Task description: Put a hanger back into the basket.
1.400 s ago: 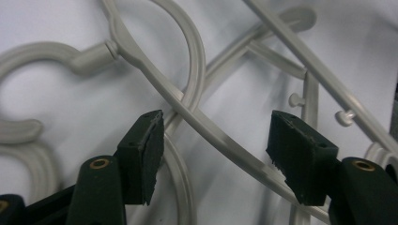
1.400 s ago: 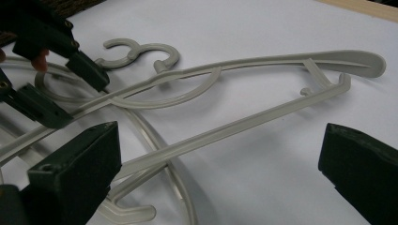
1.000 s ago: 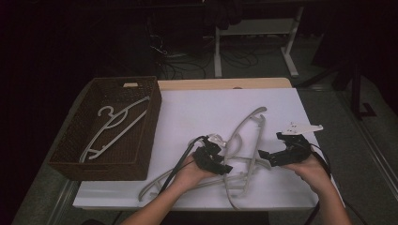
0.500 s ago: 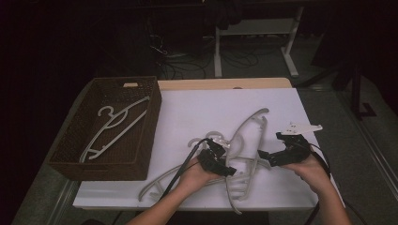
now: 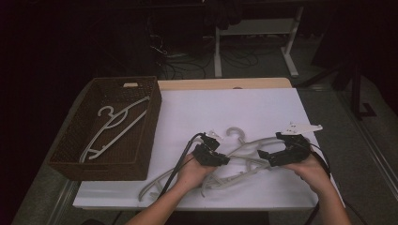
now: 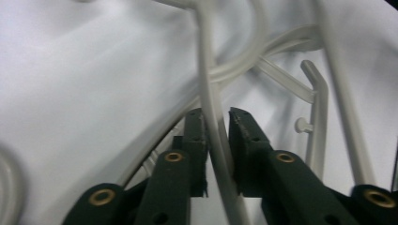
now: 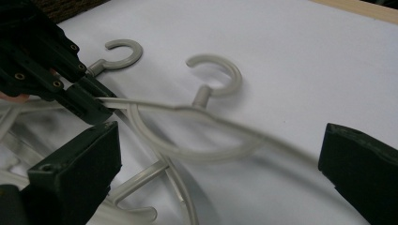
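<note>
Pale plastic hangers (image 5: pixel 244 157), tangled pile (hooks pointing away), flat on white table

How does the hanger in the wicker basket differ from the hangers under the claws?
The pale plastic hanger in the basket lies alone and untouched inside the dark brown wicker basket; the tangled pale plastic hangers on the white table cover overlap one another. The left claw has just been closing on a bar of one of them, with the right claw open beside them. All look alike in colour and shape.

left tongs (image 5: pixel 220 159) – on hangers (image 5: pixel 244 161) | basket (image 5: pixel 141 159) – left
</note>
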Action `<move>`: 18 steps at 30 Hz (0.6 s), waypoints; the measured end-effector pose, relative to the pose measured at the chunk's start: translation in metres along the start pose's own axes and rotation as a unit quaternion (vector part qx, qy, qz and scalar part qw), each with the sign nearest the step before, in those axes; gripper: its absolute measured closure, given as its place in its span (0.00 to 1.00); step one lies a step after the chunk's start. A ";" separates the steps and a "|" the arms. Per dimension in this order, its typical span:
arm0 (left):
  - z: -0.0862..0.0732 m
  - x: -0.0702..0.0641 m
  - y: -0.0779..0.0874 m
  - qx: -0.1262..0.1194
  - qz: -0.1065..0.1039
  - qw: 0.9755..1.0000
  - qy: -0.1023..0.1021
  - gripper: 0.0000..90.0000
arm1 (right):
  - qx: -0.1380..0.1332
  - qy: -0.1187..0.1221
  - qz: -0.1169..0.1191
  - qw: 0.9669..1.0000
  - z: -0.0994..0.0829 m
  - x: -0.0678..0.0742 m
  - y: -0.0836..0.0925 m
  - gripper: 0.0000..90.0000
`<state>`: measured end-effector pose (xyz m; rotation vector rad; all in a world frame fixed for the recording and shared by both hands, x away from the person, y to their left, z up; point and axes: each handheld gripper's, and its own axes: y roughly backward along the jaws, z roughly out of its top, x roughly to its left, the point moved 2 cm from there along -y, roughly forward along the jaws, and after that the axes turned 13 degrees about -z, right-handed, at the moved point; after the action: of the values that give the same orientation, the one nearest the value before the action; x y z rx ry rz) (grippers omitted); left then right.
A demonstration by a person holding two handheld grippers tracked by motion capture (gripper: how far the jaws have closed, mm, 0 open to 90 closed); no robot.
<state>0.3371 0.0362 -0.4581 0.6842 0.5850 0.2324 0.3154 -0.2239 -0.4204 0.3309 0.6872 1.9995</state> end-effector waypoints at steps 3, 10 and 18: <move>0.001 -0.001 0.000 0.000 -0.002 1.000 -0.004 0.91 | -0.001 0.001 0.000 1.000 0.000 0.000 0.000 0.00; 0.006 -0.006 0.009 -0.018 0.001 1.000 -0.024 0.91 | -0.006 0.002 0.002 1.000 0.001 0.000 0.001 0.00; 0.018 -0.008 0.032 -0.021 0.026 0.998 -0.050 0.92 | -0.015 0.004 0.003 1.000 0.004 0.002 0.005 0.00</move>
<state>0.3407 0.0476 -0.4227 0.6668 0.4658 0.2572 0.3125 -0.2229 -0.4140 0.3076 0.6610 2.0162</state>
